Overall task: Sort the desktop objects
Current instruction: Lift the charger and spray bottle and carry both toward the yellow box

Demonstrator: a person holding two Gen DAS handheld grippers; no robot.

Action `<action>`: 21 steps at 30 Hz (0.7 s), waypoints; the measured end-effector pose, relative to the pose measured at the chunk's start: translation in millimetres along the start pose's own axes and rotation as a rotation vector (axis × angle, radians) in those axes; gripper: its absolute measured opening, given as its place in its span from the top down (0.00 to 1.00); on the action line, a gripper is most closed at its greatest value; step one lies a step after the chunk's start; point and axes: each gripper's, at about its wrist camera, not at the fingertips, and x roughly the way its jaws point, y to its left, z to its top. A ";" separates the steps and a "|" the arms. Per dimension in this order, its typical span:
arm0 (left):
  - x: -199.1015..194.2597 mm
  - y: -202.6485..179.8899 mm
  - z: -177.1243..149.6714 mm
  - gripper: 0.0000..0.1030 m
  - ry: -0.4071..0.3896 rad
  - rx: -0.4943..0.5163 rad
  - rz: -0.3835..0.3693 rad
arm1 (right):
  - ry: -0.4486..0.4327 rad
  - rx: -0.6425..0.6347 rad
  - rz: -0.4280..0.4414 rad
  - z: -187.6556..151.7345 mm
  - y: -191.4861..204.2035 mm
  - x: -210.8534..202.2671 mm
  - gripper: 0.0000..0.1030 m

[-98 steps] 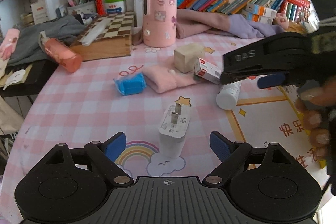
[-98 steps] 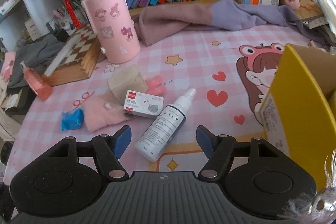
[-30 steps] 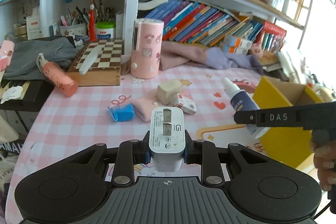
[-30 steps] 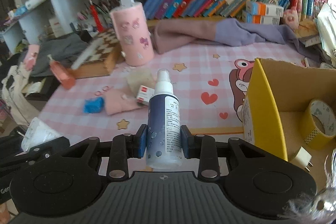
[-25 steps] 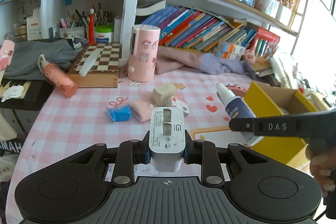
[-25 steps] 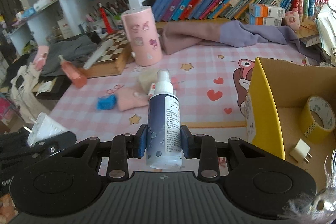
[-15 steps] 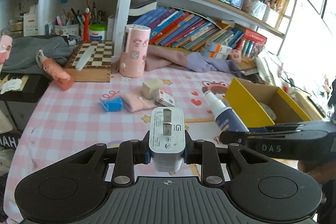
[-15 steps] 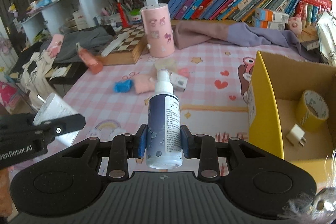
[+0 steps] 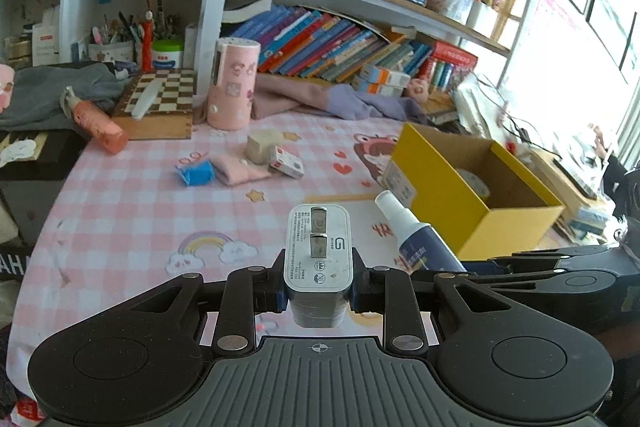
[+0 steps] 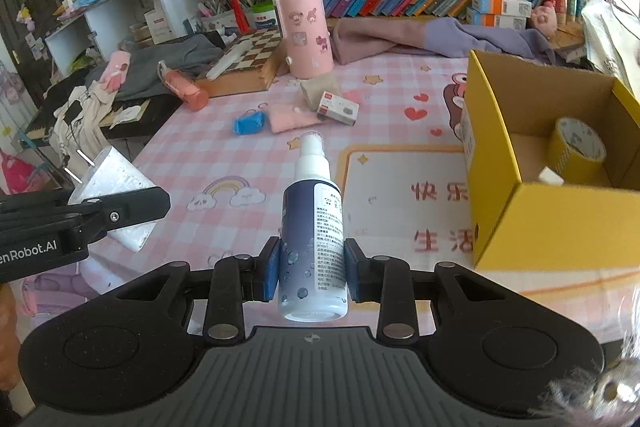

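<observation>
Your left claw [image 9: 319, 293] grips the white charger [image 9: 319, 251], prongs up, a "G" mark on its face, at lower centre. Your right claw [image 10: 311, 273] clamps the spray bottle [image 10: 313, 231], nozzle away, above the bench [image 10: 224, 163]. At right, the yellow box [image 10: 532, 223] holds a tape roll [image 10: 576, 149] and a small white plug [image 10: 551, 177]. The left claw's arm reads "enRobot.AI" at the left edge.

Both grippers are matte black with ribbed housings, silver screws, blue-padded jaws and white lettering.
</observation>
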 end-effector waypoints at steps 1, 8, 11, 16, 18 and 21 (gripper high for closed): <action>-1.7 -1.6 -2.2 0.75 0.005 0.005 -0.006 | -0.001 0.005 -0.002 -4.1 1.0 -2.6 0.71; -13.5 -12.6 -16.4 0.75 0.031 0.046 -0.041 | -0.003 0.067 -0.020 -29.7 4.0 -20.1 0.71; -17.4 -15.7 -21.3 0.75 0.041 0.056 -0.058 | 0.001 0.096 -0.027 -38.3 3.6 -26.1 0.71; -22.8 -20.5 -28.1 0.75 0.054 0.076 -0.076 | 0.004 0.123 -0.044 -51.2 7.2 -34.8 0.71; -24.0 -22.4 -29.8 0.75 0.055 0.080 -0.083 | 0.001 0.127 -0.051 -54.4 7.8 -37.9 0.71; -23.0 -25.5 -30.3 0.75 0.058 0.087 -0.101 | -0.001 0.138 -0.068 -60.4 7.0 -43.1 0.71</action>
